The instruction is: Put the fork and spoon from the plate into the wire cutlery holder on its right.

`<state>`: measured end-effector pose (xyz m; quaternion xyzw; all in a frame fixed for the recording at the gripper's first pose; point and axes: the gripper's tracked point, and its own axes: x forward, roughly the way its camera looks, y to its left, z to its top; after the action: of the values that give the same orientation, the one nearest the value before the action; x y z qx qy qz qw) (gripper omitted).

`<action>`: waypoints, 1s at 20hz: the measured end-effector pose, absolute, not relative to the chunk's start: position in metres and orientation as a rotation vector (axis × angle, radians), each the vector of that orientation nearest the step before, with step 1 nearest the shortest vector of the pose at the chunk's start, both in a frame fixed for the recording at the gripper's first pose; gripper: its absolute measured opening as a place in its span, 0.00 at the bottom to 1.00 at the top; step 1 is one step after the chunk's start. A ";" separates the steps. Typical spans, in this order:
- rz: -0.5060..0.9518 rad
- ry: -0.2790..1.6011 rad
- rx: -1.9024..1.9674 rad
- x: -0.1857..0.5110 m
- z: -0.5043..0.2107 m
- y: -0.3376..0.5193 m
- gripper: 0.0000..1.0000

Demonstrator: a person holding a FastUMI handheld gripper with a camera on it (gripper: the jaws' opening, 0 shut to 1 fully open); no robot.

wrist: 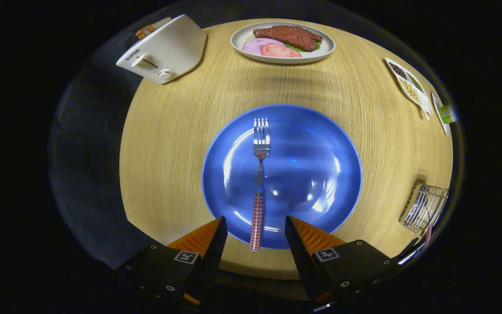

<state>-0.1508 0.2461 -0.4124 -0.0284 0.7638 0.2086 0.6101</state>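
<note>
- The fork (259, 174) lies alone on the blue plate (320, 144), its checked handle toward the gripper (256, 237).
- A similar checked handle seems to stand by the wire cutlery holder (425, 207), likely the spoon, already moved.
- The fingers are spread wide, empty, either side of the fork's handle end.

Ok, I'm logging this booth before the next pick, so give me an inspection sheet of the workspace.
Surface: round wooden table.
Job's things: fork lies on the blue plate, checked handle toward the fingers; wire cutlery holder at the plate's right, with a checked handle near it; spoon not identified.
Clutter: toaster, plate of meat, divided dish of beans.
Grippers: gripper open, fork handle between the fingertips, untouched.
Cables: nothing seen.
Surroundings: dark.
</note>
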 end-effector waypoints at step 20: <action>0.470 1.673 -0.036 -0.144 -0.395 0.194 0.08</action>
<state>-0.1443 0.1939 -0.3949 -0.0157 0.7351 0.2065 0.6455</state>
